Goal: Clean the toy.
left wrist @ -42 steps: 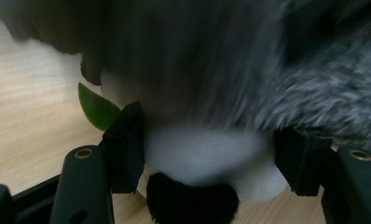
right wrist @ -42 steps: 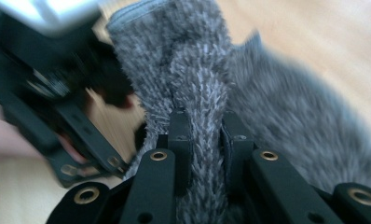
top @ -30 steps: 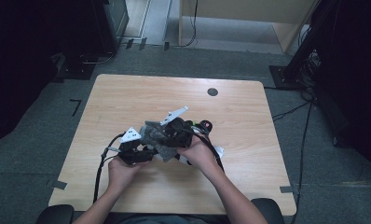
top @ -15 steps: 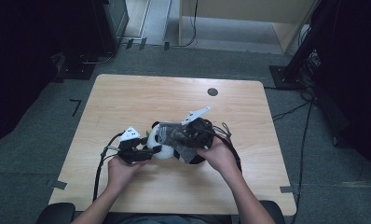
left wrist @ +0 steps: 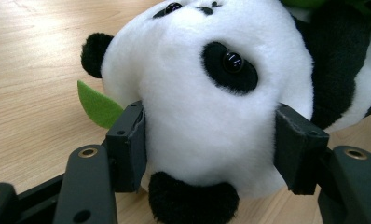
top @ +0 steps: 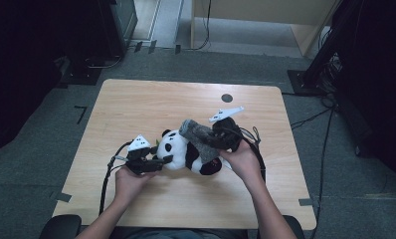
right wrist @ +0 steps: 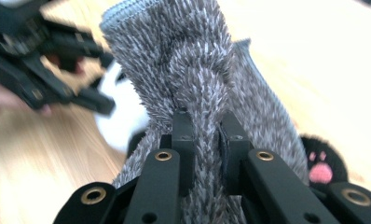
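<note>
The left gripper [left wrist: 211, 149] clamps the head of the plush panda [top: 186, 152] lying mid-table [top: 136, 99]. The right gripper [right wrist: 204, 140] pinches a fold of the grey fuzzy sock [right wrist: 197, 60] above its body. Both are soft and light, best gripped by bunched material.

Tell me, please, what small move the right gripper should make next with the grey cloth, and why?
Probably lift the cloth a little farther up and off the panda. The right gripper is shut on a bunched fold of it, yet in the high view the cloth lies across the panda's body. The left gripper clamps the panda's head against the table, so the toy should stay put.
</note>
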A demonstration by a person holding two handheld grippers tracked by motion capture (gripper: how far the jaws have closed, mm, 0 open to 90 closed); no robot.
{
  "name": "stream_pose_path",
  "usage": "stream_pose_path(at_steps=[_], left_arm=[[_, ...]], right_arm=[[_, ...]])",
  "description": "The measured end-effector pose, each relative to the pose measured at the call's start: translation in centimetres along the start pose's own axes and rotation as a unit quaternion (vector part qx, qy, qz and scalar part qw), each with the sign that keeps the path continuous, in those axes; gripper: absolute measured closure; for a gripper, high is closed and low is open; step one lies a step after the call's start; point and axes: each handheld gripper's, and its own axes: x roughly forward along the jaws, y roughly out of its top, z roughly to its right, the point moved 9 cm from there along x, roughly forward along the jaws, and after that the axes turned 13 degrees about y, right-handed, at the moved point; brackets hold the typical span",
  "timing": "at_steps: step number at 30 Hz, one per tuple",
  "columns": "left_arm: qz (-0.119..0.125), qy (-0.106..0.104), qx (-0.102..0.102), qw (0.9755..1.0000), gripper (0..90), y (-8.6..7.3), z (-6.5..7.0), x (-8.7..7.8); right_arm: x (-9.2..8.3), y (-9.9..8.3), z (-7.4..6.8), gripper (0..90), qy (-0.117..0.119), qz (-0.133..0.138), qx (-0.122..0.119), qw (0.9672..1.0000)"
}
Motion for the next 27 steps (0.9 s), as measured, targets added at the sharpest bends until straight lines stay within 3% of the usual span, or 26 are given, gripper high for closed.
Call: stream_pose_path(at_steps=[3,5,12,20,23,27], left_arm=[[0.004,0.002,-0.001,1.0000,35.8,0.1,0.1,0.0],[0.007,0.003,-0.003,1.0000,35.7,0.2,0.3,-0.1],[0.017,0.013,0.007,0.9997,35.7,0.0,0.6,-0.3],[0.026,0.021,0.006,0.9994,35.6,-0.1,0.8,-0.4],[0.018,0.028,0.002,0.9995,35.7,-0.3,0.8,-0.3],[0.016,0.025,0.003,0.9996,35.8,-0.4,0.7,-0.3]], right_arm=[[-0.1,1.1,-0.7,81.0,0.014,0.018,-0.003,0.9997],[0.2,1.7,-1.1,81.0,0.010,0.018,-0.012,0.9997],[3.4,4.6,-2.6,80.8,0.025,0.024,-0.038,0.9987],[7.9,4.0,-3.6,80.4,0.046,-0.024,-0.048,0.9975],[9.6,3.1,-3.8,80.2,0.041,-0.052,-0.055,0.9963],[10.4,2.4,-4.0,80.3,0.043,-0.051,-0.066,0.9955]])
